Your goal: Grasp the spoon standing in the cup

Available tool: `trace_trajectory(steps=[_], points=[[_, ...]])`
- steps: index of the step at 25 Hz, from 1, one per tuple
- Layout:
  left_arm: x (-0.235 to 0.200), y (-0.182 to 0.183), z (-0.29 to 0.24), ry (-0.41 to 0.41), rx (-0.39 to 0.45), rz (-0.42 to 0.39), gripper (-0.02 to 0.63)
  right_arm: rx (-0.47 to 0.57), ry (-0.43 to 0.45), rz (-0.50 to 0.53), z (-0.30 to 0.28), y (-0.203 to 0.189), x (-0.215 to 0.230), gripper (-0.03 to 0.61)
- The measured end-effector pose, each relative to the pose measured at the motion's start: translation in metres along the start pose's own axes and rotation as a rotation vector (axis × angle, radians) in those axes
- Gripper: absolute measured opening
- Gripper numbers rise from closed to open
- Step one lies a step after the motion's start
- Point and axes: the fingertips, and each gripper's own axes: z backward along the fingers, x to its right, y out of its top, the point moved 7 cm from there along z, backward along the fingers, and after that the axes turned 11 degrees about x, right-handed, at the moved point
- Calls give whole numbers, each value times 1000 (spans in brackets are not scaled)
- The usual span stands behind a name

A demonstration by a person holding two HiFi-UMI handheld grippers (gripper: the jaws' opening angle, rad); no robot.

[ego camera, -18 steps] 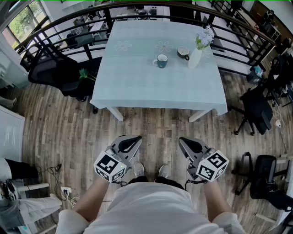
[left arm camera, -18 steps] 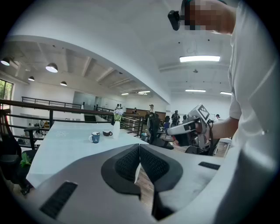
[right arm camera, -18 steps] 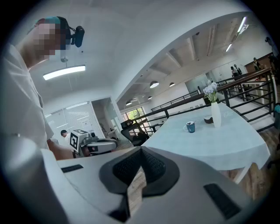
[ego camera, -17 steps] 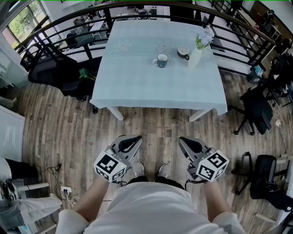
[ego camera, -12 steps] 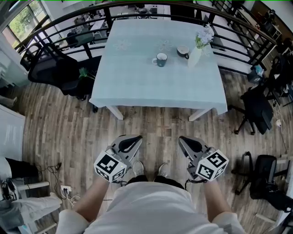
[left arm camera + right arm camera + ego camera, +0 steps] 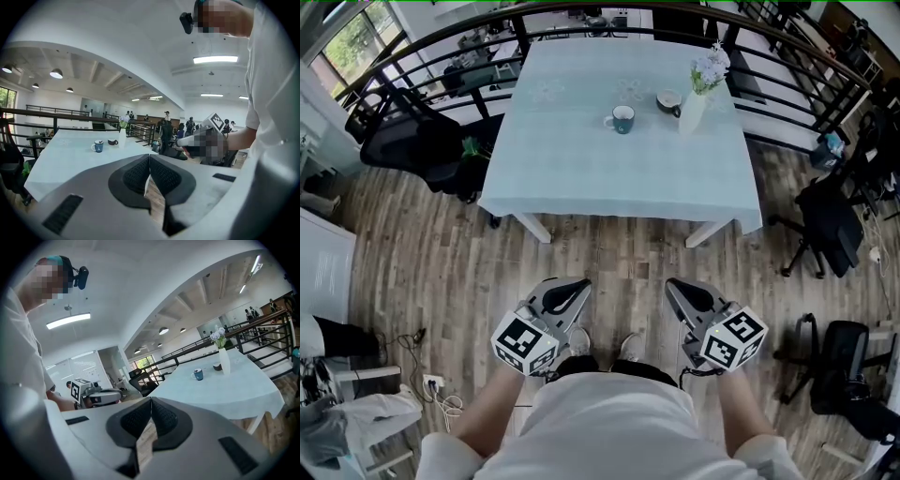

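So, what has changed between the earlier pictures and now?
Very little. In the head view the table, with the cup and vase, has shifted slightly up and left in the picture; probably the person moved, not the things. Nothing was gripped or let go. The left gripper and right gripper stay shut, empty and short of the table.

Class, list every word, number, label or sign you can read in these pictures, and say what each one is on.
No words or numbers can be read anywhere.
Left marker cube and right marker cube: black-and-white square patterns only, no letters.
Blue mug: a pale mark on its side, too small to read.
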Motion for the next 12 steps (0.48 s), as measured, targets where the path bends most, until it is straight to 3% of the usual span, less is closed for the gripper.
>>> trace_trajectory(steps=[12], points=[[36, 0, -31, 35, 15, -17, 18, 7, 18, -12, 41, 6, 38, 20]])
